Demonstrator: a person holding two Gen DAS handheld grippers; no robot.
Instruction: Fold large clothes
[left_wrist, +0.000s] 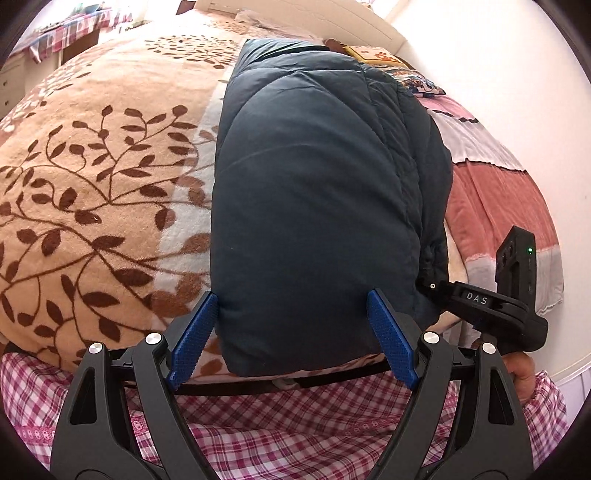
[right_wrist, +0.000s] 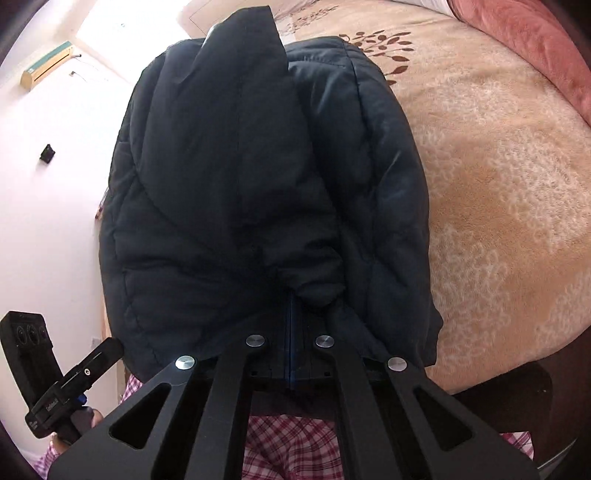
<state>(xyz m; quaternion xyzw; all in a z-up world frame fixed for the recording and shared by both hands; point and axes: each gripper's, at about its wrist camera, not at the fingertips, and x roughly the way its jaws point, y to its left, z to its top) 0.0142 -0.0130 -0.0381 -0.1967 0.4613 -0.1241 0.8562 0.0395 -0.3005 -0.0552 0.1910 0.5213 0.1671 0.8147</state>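
On the far left, a beige blanket (left_wrist: 92, 177) printed with brown leaves, spread across the bed. Just right of it, lying lengthwise on the blanket, a dark blue padded jacket (left_wrist: 317, 206), folded into a long bundle, its near end at the edge of the bed. Around that near end, the left gripper (left_wrist: 293, 332), jaws spread wide, one blue pad (left_wrist: 194, 341) at the jacket's left edge, the other over its right side; touching or just clear, cannot tell. Below, pink checked clothing (left_wrist: 280, 424) of the person. Further right, a pink and grey striped cover (left_wrist: 495, 192), and at the jacket's right edge the other tool's black body, its tip hidden behind the fabric.

From the right wrist view: a white wall (right_wrist: 55, 166) at left, with an air conditioner (right_wrist: 46, 68) high up. In the middle, the jacket again, lifted in a dark mass before the camera. Right gripper (right_wrist: 295, 314) with jaws pressed together, pinching a fold of the jacket's edge. To the right, the same blanket.
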